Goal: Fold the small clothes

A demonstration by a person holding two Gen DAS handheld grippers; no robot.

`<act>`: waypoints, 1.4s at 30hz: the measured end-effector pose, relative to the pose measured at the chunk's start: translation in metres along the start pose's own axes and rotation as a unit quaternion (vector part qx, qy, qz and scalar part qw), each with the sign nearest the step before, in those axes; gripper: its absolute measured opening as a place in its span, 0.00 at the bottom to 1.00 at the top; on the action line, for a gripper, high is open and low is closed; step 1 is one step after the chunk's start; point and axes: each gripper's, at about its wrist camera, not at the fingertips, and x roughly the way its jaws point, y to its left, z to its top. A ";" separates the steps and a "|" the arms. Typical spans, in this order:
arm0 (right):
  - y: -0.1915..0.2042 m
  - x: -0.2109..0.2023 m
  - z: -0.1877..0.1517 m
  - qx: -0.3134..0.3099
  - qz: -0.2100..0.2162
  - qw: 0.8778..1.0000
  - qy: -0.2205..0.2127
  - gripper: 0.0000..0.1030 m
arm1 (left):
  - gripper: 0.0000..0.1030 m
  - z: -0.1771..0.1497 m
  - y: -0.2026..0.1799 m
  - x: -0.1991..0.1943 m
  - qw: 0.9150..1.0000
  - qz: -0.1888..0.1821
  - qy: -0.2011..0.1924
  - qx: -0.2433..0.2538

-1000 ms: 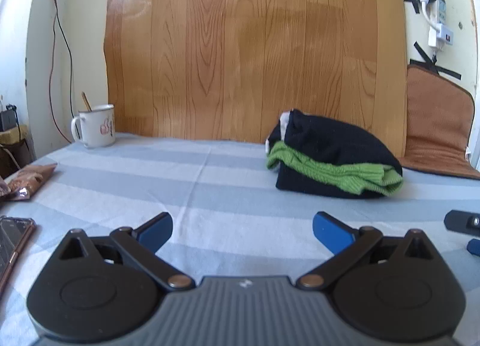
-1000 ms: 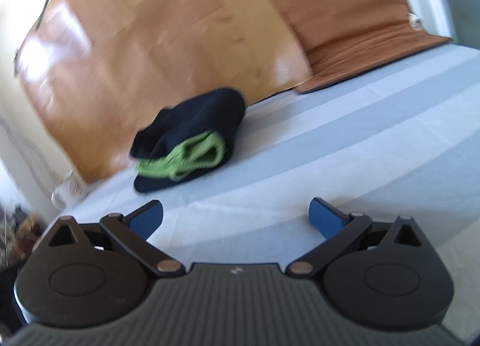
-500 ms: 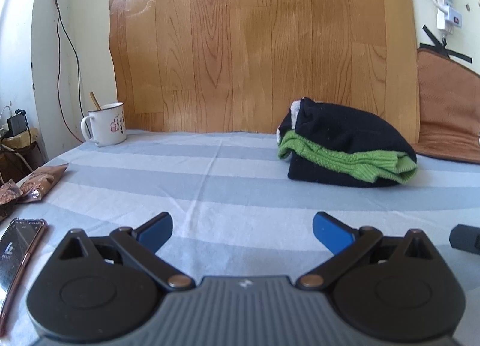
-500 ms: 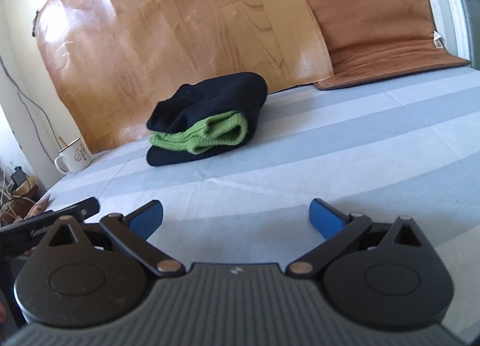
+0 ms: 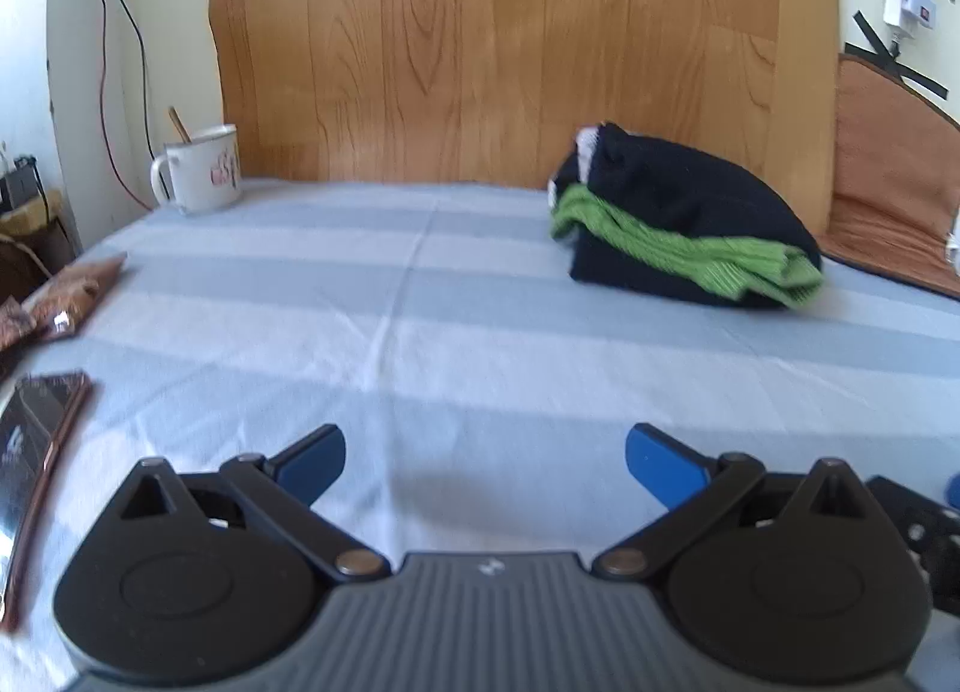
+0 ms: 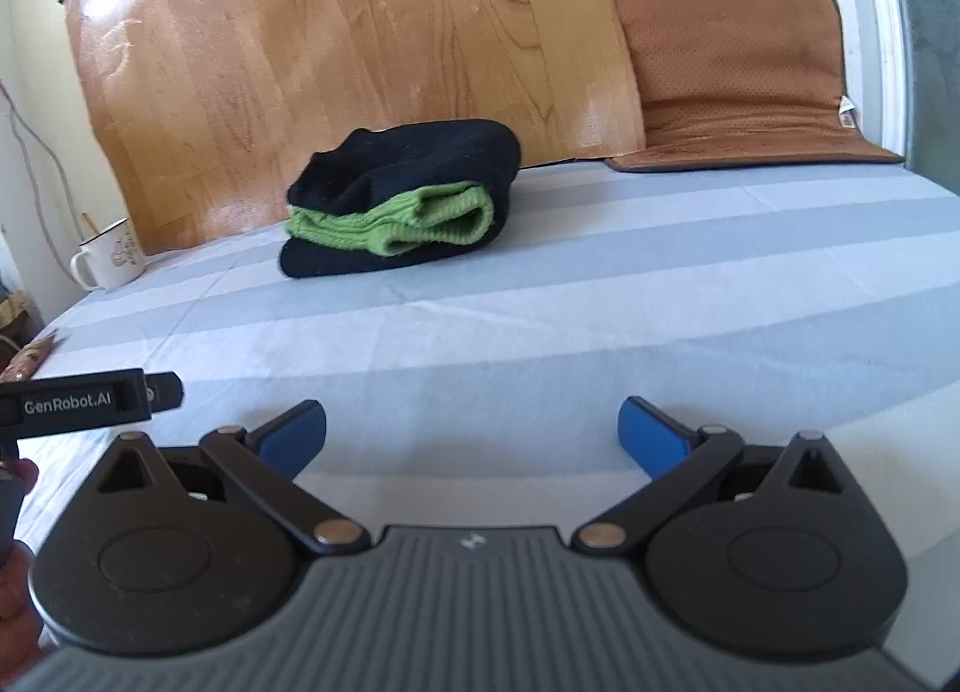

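Both of your grippers, left gripper (image 5: 485, 452) and right gripper (image 6: 472, 433), hold nothing, fingers spread; the folded black-and-green garment (image 6: 399, 200) lies far on the striped surface (image 5: 420, 320), far-right of the left, far-left of the right

Left tool (image 5: 485, 461), right tool (image 6: 472, 433): blue pads, black linkage arms, brass pivots, grey ribbed body.
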 end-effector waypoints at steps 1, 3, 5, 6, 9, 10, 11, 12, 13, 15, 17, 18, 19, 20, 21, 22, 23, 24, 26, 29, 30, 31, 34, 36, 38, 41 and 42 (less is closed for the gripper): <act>0.000 -0.001 0.000 -0.003 0.004 1.000 0.004 1.00 | 1.00 -0.001 0.000 -0.003 1.000 -0.003 0.008 0.001; 0.003 -0.001 0.001 -0.018 0.010 1.000 0.019 1.00 | 1.00 -0.002 -0.002 -0.009 1.000 -0.004 0.018 0.010; 0.007 -0.004 0.003 -0.023 0.018 0.999 0.037 1.00 | 1.00 -0.002 -0.007 -0.017 0.999 0.007 0.017 0.026; 0.006 -0.008 0.003 -0.008 0.026 0.999 0.039 1.00 | 1.00 -0.002 -0.009 -0.021 0.999 0.010 0.014 0.032; 0.004 -0.019 0.003 0.033 0.046 0.998 0.036 1.00 | 1.00 -0.004 -0.013 -0.028 0.999 0.009 0.024 0.043; 0.004 -0.023 0.004 0.034 0.043 0.998 0.032 1.00 | 1.00 -0.005 -0.014 -0.030 0.998 0.008 0.027 0.047; 0.007 -0.027 0.005 0.032 0.039 0.998 0.026 1.00 | 1.00 -0.006 -0.015 -0.032 0.998 0.006 0.030 0.050; 0.008 -0.032 0.006 0.027 0.034 0.999 0.017 1.00 | 1.00 -0.007 -0.015 -0.034 0.998 0.004 0.032 0.050; 0.008 -0.037 0.007 0.023 0.029 0.999 0.007 1.00 | 1.00 -0.008 -0.015 -0.035 0.998 0.000 0.035 0.048; 0.008 -0.044 0.009 0.023 0.014 1.000 -0.011 1.00 | 1.00 -0.010 -0.013 -0.039 0.998 -0.004 0.039 0.042; 0.005 -0.051 0.011 0.037 0.006 0.999 -0.026 1.00 | 1.00 -0.012 -0.012 -0.042 0.999 -0.005 0.040 0.037; 0.002 -0.053 0.012 0.046 0.004 0.998 -0.032 1.00 | 1.00 -0.013 -0.012 -0.043 0.999 -0.004 0.039 0.037; 0.000 -0.054 0.013 0.054 0.002 0.998 -0.035 1.00 | 1.00 -0.013 -0.013 -0.045 0.999 -0.003 0.037 0.038; -0.001 -0.055 0.013 0.059 0.002 0.998 -0.037 1.00 | 1.00 -0.014 -0.013 -0.045 0.998 -0.002 0.038 0.040; -0.002 -0.056 0.013 0.063 0.001 0.997 -0.038 1.00 | 1.00 -0.014 -0.013 -0.046 0.998 -0.003 0.040 0.042; -0.002 -0.056 0.012 0.067 0.000 0.997 -0.039 1.00 | 1.00 -0.014 -0.013 -0.046 0.998 -0.006 0.043 0.041; -0.003 -0.056 0.011 0.070 -0.002 0.997 -0.040 1.00 | 1.00 -0.015 -0.013 -0.045 0.998 -0.009 0.047 0.039; -0.002 -0.056 0.010 0.071 -0.003 0.997 -0.039 1.00 | 1.00 -0.015 -0.012 -0.045 0.998 -0.010 0.049 0.038; -0.001 -0.055 0.007 0.070 -0.004 0.997 -0.036 1.00 | 1.00 -0.017 -0.012 -0.044 0.998 -0.006 0.050 0.039; 0.001 -0.053 0.004 0.074 0.002 0.997 -0.029 1.00 | 1.00 -0.018 -0.010 -0.044 0.998 0.002 0.049 0.039; 0.002 -0.053 0.004 0.077 0.006 0.997 -0.025 1.00 | 1.00 -0.018 -0.009 -0.044 0.998 0.005 0.048 0.038; 0.002 -0.052 0.004 0.080 0.010 0.997 -0.022 1.00 | 1.00 -0.018 -0.007 -0.044 0.998 0.006 0.047 0.037; 0.003 -0.051 0.004 0.081 0.015 0.996 -0.019 1.00 | 1.00 -0.018 -0.004 -0.044 0.998 0.014 0.043 0.037; 0.004 -0.050 0.003 0.079 0.016 0.997 -0.016 1.00 | 1.00 -0.018 -0.001 -0.042 0.998 0.014 0.044 0.037; 0.005 -0.050 0.003 0.079 0.019 0.997 -0.013 1.00 | 1.00 -0.018 0.000 -0.042 0.998 0.014 0.044 0.037; 0.005 -0.048 0.002 0.079 0.024 0.997 -0.008 1.00 | 1.00 -0.018 0.000 -0.041 0.998 0.013 0.044 0.040; 0.006 -0.047 0.001 0.078 0.026 0.997 -0.007 1.00 | 1.00 -0.019 0.000 -0.041 0.998 0.013 0.044 0.043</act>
